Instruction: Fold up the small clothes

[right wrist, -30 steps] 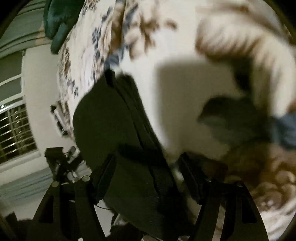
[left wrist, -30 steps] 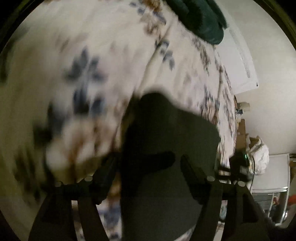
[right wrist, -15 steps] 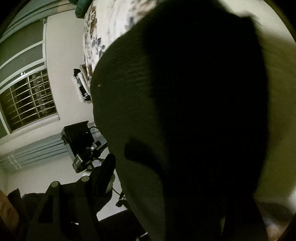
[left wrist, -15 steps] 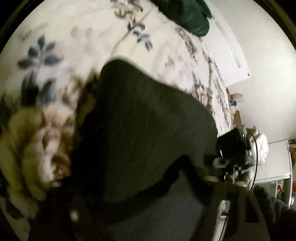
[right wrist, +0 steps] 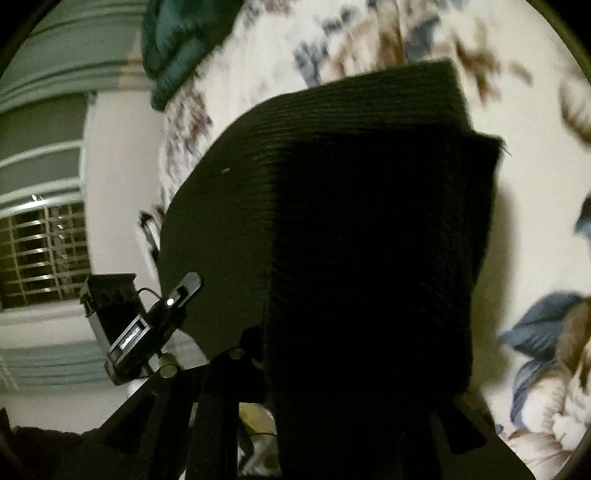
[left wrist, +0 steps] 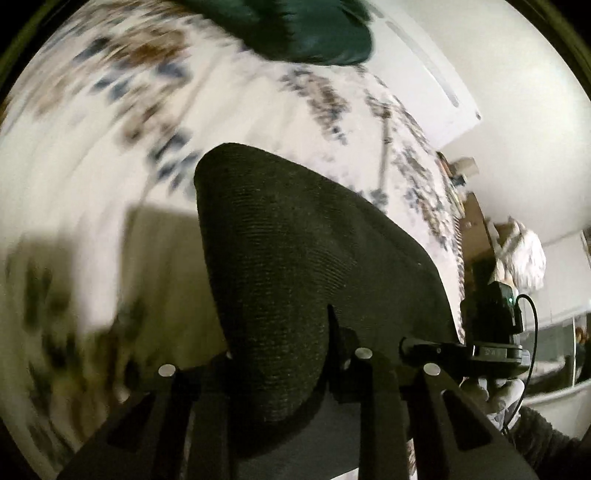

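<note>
Dark ribbed knit garment point(left wrist: 295, 266) lifted above the floral bedspread point(left wrist: 92, 155), one edge in each gripper.

The left gripper point(left wrist: 291, 369) and right gripper point(right wrist: 332, 376), jaws just closed narrow, each pinch its near edge. The cloth stretches sideways between them, equally near both, its far end hanging toward the bed.

Floral bedspread point(left wrist: 110, 110) — white with blue and brown blooms, fills most of both views. Dark green blanket point(left wrist: 314, 29) at top. Pale walls point(left wrist: 498, 92). Barred window point(right wrist: 40, 254), left of the right-wrist view — dim, warm indoor light.
</note>
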The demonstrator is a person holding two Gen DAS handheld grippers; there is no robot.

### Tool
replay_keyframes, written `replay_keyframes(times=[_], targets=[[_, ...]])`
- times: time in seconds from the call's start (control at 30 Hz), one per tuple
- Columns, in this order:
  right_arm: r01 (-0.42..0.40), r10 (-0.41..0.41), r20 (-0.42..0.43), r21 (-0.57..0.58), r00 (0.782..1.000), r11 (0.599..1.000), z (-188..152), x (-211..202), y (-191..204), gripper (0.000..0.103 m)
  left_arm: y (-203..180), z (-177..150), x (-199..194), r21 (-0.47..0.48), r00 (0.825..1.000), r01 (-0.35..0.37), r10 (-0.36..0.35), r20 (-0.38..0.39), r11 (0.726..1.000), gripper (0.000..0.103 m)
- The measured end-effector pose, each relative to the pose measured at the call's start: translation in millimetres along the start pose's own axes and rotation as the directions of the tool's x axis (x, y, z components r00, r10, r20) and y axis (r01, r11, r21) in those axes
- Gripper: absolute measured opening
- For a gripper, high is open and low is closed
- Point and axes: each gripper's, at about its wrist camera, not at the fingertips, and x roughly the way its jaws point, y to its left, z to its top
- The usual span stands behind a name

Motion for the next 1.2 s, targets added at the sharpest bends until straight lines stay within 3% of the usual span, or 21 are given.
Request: replay_keyframes(times=[0.23,0.47,0.63,0.8,0.87,0.9,0.97,1.0,1.03,1.07,1.1,1.17,1.2], targets=[[-0.004,-0.004,0.175,0.042,0.985,0.999,73.7,-65.5,-1.7,0.019,-72.0,103.4,50.2,0.213,0.999,0.015,-0.009,-0.031,0.977,0.02],[0.002,-0.033,0.276,0.109,0.961,0.994,162.5,-117.5,-27.1,0.019,-114.3,185.3,130.8,0.294,0.997,0.037,-0.015,-0.077,0.955,0.021],[0.052,-0.103,0.28,0.183,0.954,0.982,214.3,-126.5,-58.3,0.019,-121.3,213.8,188.2,0.314,0.987,0.036,0.015,-0.158,0.949,0.021],[0.128,-0.18,0.226,0.228,0.957,0.965,237.1,-125.0,-88.7,0.02,-123.5,217.4,223.1,0.384,0.968,-0.037,0.129,-0.216,0.923,0.026],[0.166,-0.223,0.226,0.247,0.948,0.955,231.3,-122.1,-79.9,0.031,-122.9,218.9,224.6,0.394,0.963,-0.059,0.156,-0.22,0.917,0.031],[0.209,-0.265,0.226,0.244,0.938,0.947,230.7,-124.2,-78.8,0.034,-123.2,219.2,222.8,0.401,0.962,-0.076,0.173,-0.212,0.913,0.038],[0.347,-0.393,0.228,0.217,0.891,0.913,226.7,-125.7,-60.3,0.055,-127.9,216.8,217.9,0.435,0.957,-0.143,0.236,-0.167,0.889,0.052],[0.42,-0.461,0.237,0.204,0.855,0.884,224.6,-129.5,-52.0,0.06,-131.3,215.2,214.1,0.462,0.951,-0.202,0.286,-0.118,0.864,0.066],[0.51,-0.543,0.25,0.189,0.802,0.839,218.8,-130.8,-41.5,0.067,-136.1,209.7,207.0,0.49,0.941,-0.264,0.333,-0.057,0.831,0.08],[0.563,-0.592,0.258,0.183,0.763,0.806,212.5,-131.6,-37.4,0.076,-138.5,204.3,200.6,0.501,0.935,-0.296,0.353,-0.019,0.813,0.085],[0.637,-0.66,0.272,0.182,0.7,0.749,200.1,-132.7,-29.8,0.081,-141.4,198.4,193.6,0.503,0.928,-0.33,0.372,0.017,0.799,0.088],[0.702,-0.72,0.289,0.182,0.631,0.689,184.9,-128.9,-13.6,0.102,-146.2,186.8,178.8,0.492,0.919,-0.371,0.387,0.073,0.788,0.09],[0.732,-0.747,0.303,0.186,0.592,0.656,177.1,-130.8,-7.1,0.103,-147.9,181.1,171.7,0.484,0.914,-0.388,0.394,0.095,0.785,0.096]])
